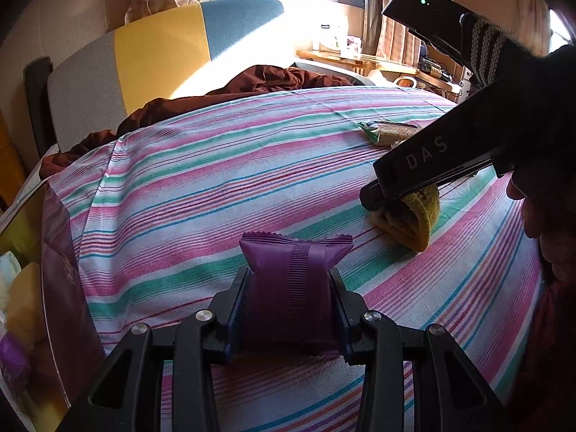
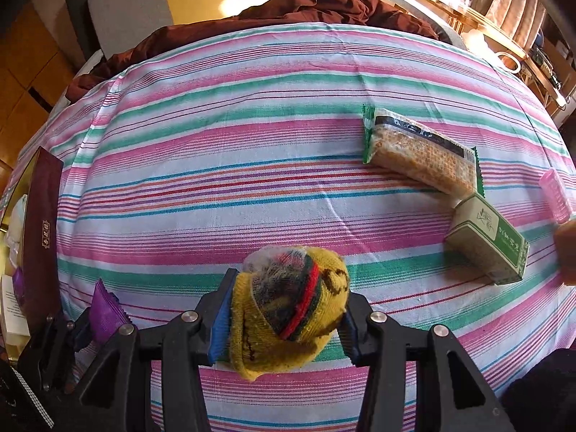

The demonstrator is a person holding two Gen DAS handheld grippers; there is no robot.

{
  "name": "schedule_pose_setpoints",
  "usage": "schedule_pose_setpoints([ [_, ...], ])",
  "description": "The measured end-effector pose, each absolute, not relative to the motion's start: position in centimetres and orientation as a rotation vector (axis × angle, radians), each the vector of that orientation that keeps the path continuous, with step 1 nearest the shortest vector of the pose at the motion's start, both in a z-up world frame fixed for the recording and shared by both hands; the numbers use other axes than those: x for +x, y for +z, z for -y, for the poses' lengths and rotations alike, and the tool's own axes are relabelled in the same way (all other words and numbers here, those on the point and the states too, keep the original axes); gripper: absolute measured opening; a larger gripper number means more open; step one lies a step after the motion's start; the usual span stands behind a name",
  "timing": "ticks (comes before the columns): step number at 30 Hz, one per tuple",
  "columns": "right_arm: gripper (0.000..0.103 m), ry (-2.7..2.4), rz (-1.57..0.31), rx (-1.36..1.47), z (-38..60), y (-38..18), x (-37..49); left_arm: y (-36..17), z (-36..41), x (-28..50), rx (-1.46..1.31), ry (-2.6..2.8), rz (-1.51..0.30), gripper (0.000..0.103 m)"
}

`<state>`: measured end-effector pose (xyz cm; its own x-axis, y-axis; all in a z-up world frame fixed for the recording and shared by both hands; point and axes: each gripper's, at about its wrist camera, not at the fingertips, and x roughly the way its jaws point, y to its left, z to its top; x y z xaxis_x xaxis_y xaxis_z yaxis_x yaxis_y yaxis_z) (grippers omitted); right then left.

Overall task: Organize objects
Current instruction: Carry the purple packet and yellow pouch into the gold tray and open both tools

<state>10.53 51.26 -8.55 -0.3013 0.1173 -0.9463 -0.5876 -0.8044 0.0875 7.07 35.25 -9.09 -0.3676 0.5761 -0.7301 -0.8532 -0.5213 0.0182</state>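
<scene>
My left gripper [image 1: 289,284] is shut on a purple snack packet [image 1: 293,280], held just above the striped cloth [image 1: 216,187]. My right gripper [image 2: 286,309] is shut on a rolled yellow sock [image 2: 288,309] with red and green bands. In the left wrist view the right gripper [image 1: 381,198] and the sock [image 1: 414,219] are at the right. In the right wrist view the left gripper [image 2: 82,327] with the purple packet [image 2: 106,311] is at the lower left. A cracker pack [image 2: 421,151] and a green and white carton [image 2: 489,241] lie on the cloth at the right.
A dark maroon box [image 2: 41,237] stands at the cloth's left edge, with items inside it [image 1: 18,295]. A pink ribbed object [image 2: 556,194] is at the far right. A brown blanket [image 2: 306,7] lies at the back. A wooden desk [image 1: 360,59] is beyond.
</scene>
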Motion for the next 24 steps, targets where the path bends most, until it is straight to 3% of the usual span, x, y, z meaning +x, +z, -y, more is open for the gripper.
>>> schedule_pose_setpoints([
  [24, 0.049, 2.143, -0.528, -1.519, -51.1, -8.6, 10.9, -3.9, -30.5, 9.0, -0.821, 2.039, -0.441, 0.04],
])
